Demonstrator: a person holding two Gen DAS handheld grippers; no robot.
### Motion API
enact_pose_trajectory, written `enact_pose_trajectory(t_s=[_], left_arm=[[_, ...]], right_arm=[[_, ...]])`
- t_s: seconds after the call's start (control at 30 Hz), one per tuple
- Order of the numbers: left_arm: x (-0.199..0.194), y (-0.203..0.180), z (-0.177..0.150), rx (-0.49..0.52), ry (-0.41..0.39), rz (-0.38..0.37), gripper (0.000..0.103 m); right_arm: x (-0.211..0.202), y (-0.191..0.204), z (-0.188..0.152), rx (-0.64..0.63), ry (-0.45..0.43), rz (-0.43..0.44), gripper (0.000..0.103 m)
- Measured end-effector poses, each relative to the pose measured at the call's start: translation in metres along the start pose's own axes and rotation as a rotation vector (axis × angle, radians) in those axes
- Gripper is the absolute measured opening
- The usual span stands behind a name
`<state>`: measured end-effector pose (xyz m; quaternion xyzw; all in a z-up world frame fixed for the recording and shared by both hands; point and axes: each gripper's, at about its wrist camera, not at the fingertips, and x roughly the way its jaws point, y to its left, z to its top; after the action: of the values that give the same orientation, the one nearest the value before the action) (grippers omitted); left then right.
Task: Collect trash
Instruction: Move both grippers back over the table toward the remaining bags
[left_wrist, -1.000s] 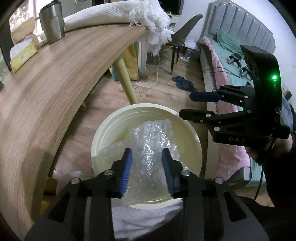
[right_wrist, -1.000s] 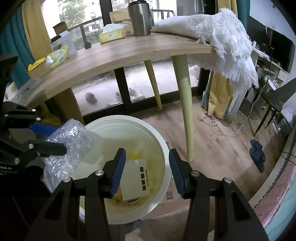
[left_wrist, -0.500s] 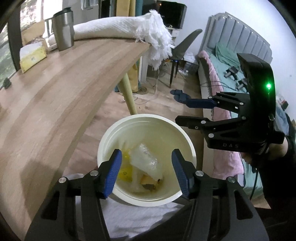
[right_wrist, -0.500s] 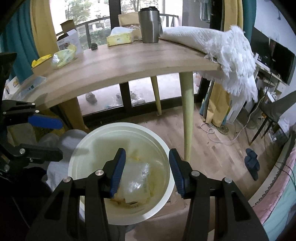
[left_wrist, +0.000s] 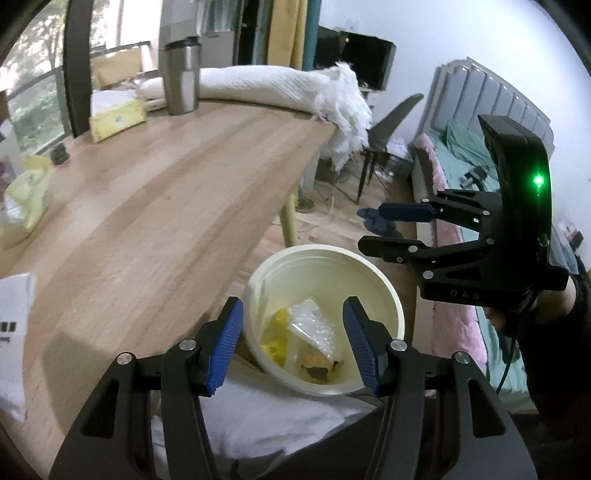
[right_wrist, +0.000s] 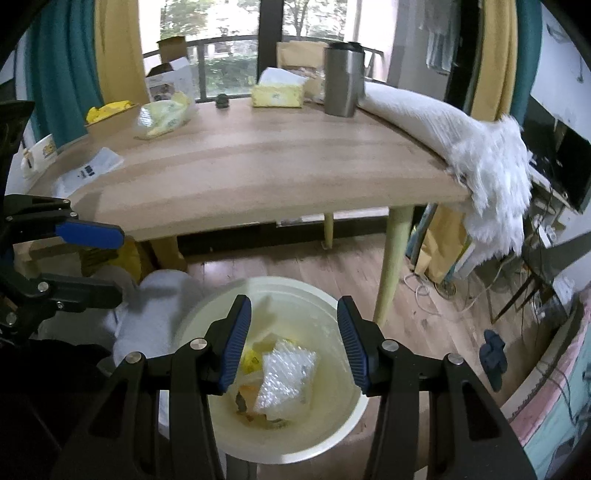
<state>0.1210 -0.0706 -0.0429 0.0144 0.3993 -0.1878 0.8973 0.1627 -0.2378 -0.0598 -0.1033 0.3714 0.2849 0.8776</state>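
Note:
A cream round bin (left_wrist: 388, 291) (right_wrist: 332, 302) stands on the floor beside the wooden table (left_wrist: 155, 206) (right_wrist: 258, 166). Inside it lie a crumpled piece of bubble wrap (left_wrist: 314, 325) (right_wrist: 284, 376), a yellow wrapper (left_wrist: 277, 343) and darker scraps. My left gripper (left_wrist: 291, 332) hangs above the bin, open and empty; it also shows at the left of the right wrist view (right_wrist: 118, 264). My right gripper (right_wrist: 293, 332) is above the same bin, open with nothing between its pads, and is seen side-on (left_wrist: 373, 229). On the table lie a yellowish plastic bag (right_wrist: 166, 114) and a white printed sheet (right_wrist: 92, 171).
A steel tumbler (right_wrist: 343, 79), a yellow tissue pack (right_wrist: 277, 94) and a white fringed cloth (right_wrist: 480, 166) sit along the table's far and right side. Table legs (right_wrist: 391, 258) stand behind the bin. A chair (left_wrist: 391, 122), a bed (left_wrist: 461, 177) and cables on the floor are further off.
The bubble wrap left my left gripper and dropped into the bin as the jaws widened. Both grippers rose away from the bin, bringing the tabletop into view.

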Motion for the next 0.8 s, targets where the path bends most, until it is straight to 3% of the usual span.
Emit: enact_pose_trajectory(t_s=[0.43,0.8], left_arm=[[-0.049,0.048,-0.016,-0.083,-0.071,0.079,0.060],[-0.094,0.108,-0.041,-0.213,-0.112,0.176,0.060]], right_arm=[[-0.004,0.046,0.043,-0.103,-0.033,0.021,0.049],[0.007,0.092,0.087,-0.199,-0.054,0.061,0.049]])
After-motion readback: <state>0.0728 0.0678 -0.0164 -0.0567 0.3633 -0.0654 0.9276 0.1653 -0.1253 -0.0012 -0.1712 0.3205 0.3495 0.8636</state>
